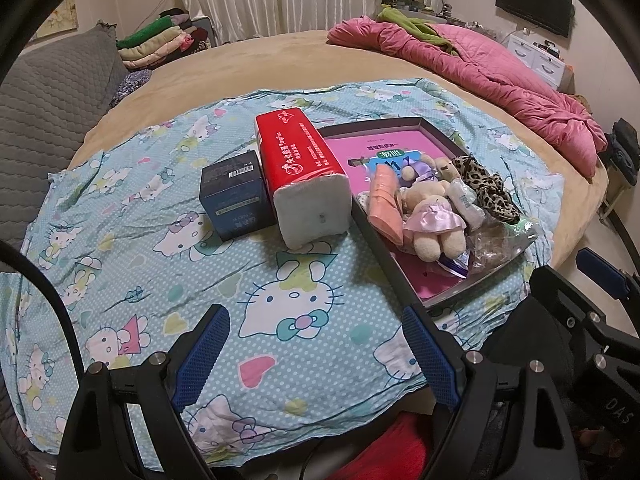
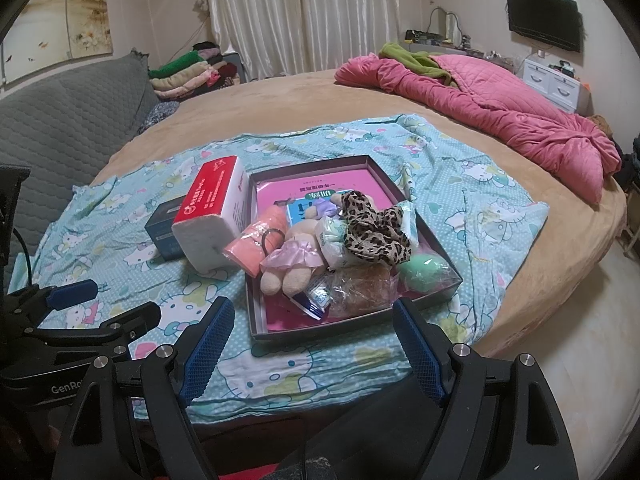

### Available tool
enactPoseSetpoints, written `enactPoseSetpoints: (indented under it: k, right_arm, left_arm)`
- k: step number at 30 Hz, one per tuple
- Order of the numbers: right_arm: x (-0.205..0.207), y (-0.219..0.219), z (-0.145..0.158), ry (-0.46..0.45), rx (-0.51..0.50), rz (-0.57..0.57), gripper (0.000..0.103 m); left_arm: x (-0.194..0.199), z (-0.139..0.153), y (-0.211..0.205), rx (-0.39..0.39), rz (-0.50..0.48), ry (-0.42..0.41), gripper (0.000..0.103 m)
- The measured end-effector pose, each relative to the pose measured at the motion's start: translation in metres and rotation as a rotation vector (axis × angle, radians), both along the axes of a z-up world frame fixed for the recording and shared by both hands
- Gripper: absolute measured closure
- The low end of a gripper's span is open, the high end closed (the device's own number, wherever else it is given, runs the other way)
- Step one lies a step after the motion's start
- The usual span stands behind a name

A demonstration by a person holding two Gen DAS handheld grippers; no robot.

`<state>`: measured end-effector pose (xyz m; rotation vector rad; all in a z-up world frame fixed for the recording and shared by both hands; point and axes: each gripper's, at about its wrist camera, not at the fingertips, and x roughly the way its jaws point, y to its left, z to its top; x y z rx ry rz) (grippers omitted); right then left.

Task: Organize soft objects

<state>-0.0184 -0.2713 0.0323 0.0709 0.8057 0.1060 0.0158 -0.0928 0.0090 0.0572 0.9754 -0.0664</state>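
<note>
The shallow dark-walled cardboard tray [image 2: 256, 264] with a pink printed liner lies on the light blue cartoon-cat bedsheet [image 2: 480, 216] spread over the round tan bed [image 2: 320, 92]. Heaped in its near half are a beige plush bear in a pink satin dress [image 2: 294, 264], a folded salmon-pink towel [image 2: 256, 242], a leopard-print fabric scrunchie [image 2: 372, 228] and a mint green sponge ball [image 2: 420, 272] in clear wrap. A red-wrapped pack of white tissues [image 1: 304, 176] touches the tray's left wall, with a dark blue box [image 1: 234, 196] beside it.

The left gripper [image 1: 316, 356] hangs over bare bedsheet, jaws wide, holding nothing. The right gripper [image 2: 316, 350] hangs just short of the tray's near wall, jaws wide, empty
</note>
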Motion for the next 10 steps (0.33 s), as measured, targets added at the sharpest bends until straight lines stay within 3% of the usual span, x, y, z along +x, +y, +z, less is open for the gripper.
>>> enactPoseSetpoints:
  k: [10]
  right_arm:
    - [0.0014,-0.0012,-0.0003,0.003,0.008,0.0,0.021]
  left_arm:
    - [0.0004,-0.0009,0.0027,-0.006,0.007,0.002,0.015]
